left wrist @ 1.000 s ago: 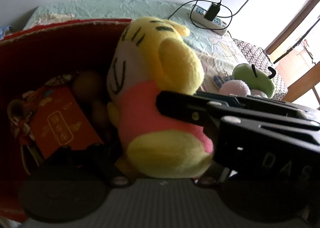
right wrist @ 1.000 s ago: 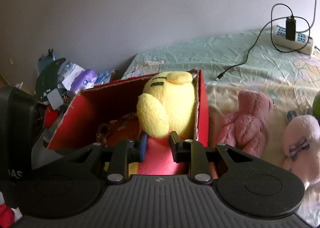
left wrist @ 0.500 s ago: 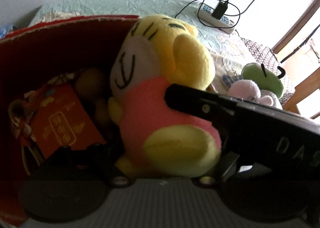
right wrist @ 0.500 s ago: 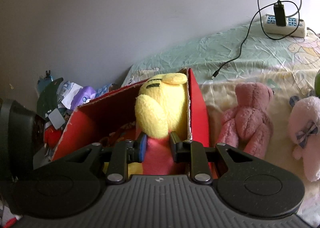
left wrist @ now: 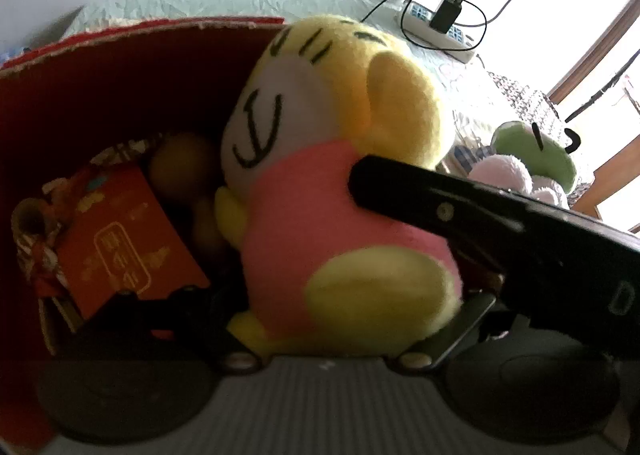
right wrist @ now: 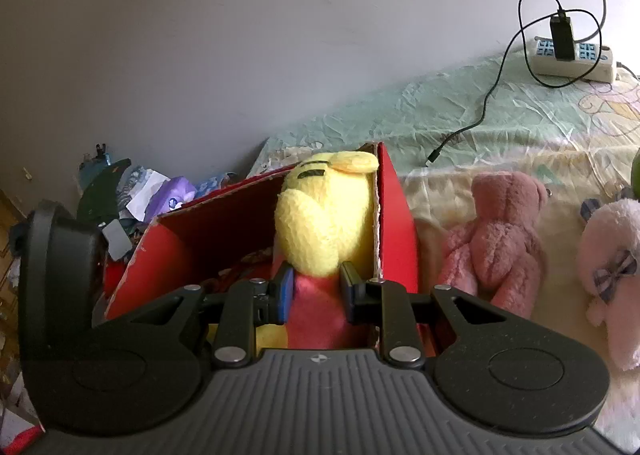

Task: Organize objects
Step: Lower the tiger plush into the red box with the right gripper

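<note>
Inside the red box (right wrist: 396, 215) we find one yellow plush (right wrist: 324, 223) upright against its right wall, plus one red packet (left wrist: 124, 239) seen by the left wrist only. We hold the plush's pink middle in the right gripper (right wrist: 316, 291), its jaws narrow and pressing. Our left gripper (left wrist: 320, 295) has just been opening; its jaws stand wide around the plush, not pressing. On the bed (right wrist: 460, 123) we count one pink bear (right wrist: 496, 239), one pale plush (right wrist: 612, 255), one power strip (right wrist: 576, 59). A green plush (left wrist: 540, 151) shows whole only from the left wrist.
</note>
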A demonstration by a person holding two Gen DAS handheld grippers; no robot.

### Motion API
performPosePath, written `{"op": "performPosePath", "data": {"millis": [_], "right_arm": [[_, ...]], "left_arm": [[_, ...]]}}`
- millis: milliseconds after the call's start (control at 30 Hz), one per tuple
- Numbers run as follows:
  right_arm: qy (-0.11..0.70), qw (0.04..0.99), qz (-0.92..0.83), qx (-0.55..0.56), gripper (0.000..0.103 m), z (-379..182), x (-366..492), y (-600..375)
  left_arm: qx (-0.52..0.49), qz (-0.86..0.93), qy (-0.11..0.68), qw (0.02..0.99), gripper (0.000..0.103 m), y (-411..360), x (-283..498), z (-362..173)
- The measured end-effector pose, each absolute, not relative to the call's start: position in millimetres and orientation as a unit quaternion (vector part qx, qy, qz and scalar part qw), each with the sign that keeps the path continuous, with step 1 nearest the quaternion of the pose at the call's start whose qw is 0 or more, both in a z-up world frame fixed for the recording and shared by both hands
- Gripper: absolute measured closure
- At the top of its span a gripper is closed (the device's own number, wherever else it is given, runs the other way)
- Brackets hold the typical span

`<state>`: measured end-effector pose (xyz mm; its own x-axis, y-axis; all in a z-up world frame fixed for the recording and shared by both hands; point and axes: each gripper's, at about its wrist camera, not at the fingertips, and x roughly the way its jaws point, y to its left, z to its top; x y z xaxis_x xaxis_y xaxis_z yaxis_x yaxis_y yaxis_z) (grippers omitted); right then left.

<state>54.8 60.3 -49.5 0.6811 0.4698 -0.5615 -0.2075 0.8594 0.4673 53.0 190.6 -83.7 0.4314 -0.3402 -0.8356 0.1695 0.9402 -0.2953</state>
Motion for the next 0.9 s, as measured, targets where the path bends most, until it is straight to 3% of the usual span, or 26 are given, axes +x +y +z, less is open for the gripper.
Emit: {"op": "performPosePath", "data": {"millis": [700, 900], "right_arm": [[0.336, 0.900, 0.201, 0.192, 0.079, -52, 46, 52], [0.339, 0.894, 0.200, 0.214, 0.077, -52, 46, 46]], "left_arm": [[-0.083, -0.151, 0.499, 0.849, 0.010, 191, 47, -83], [-0.073, -0.159, 0.470, 0.865, 0.016, 192, 34, -67]]}}
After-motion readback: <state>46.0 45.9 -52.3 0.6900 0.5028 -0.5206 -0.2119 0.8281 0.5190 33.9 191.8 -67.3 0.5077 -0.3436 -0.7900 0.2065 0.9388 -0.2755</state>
